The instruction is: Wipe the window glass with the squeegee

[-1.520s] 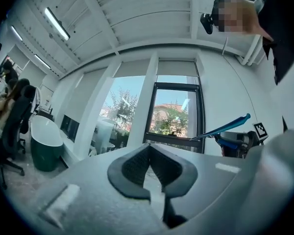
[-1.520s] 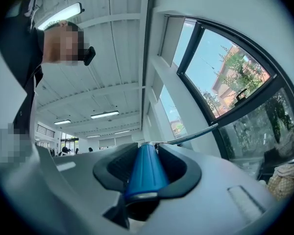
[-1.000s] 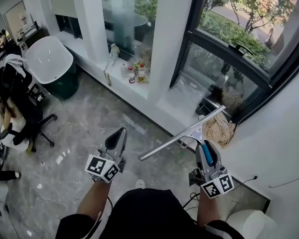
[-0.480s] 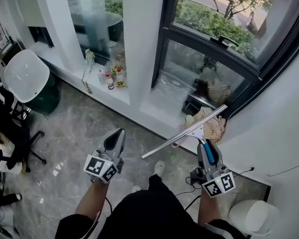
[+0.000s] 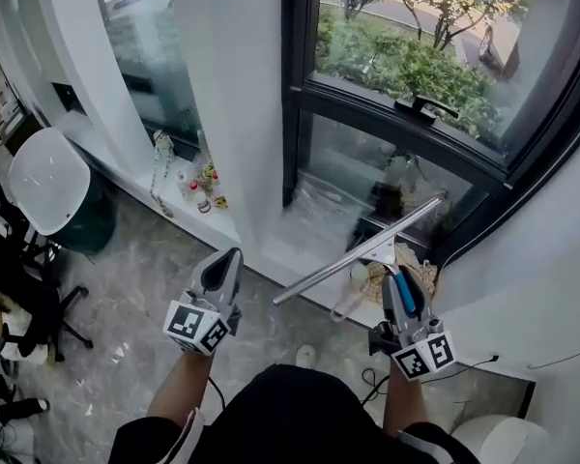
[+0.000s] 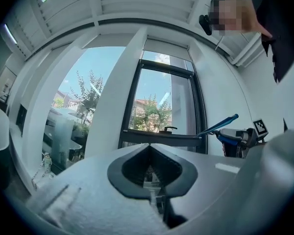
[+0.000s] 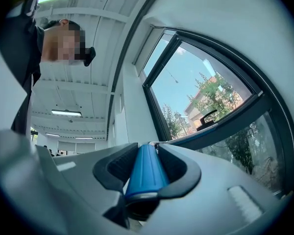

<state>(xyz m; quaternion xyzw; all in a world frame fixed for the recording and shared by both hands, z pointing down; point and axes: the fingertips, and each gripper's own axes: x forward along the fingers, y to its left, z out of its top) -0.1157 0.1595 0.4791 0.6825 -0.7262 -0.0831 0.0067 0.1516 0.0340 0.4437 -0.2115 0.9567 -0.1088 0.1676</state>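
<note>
The right gripper view shows only the blue handle (image 7: 146,169) of the squeegee. Its lower end is sunk between the pads, and the blade is out of sight past the tool's nose. The head view shows the whole squeegee (image 5: 360,252), a long silver metal blade on that short handle. The blade slants up from lower left to upper right in front of the lower pane of window glass (image 5: 353,167), below the black window frame (image 5: 367,116). Its upper end overlaps the pane, but it is impossible to tell whether it touches the glass. Small bottles (image 5: 205,184) on the white ledge (image 5: 179,199) beside the white pillar (image 5: 242,114) are too small to make out.

The squeegee rises straight out of the right tool (image 5: 399,280), whose jaws are clamped on the handle from both sides. The left tool (image 5: 233,256) is held level with it and well apart from the blade's lower end. In the left gripper view its jaws (image 6: 148,166) meet at the tip with nothing between them.
</note>
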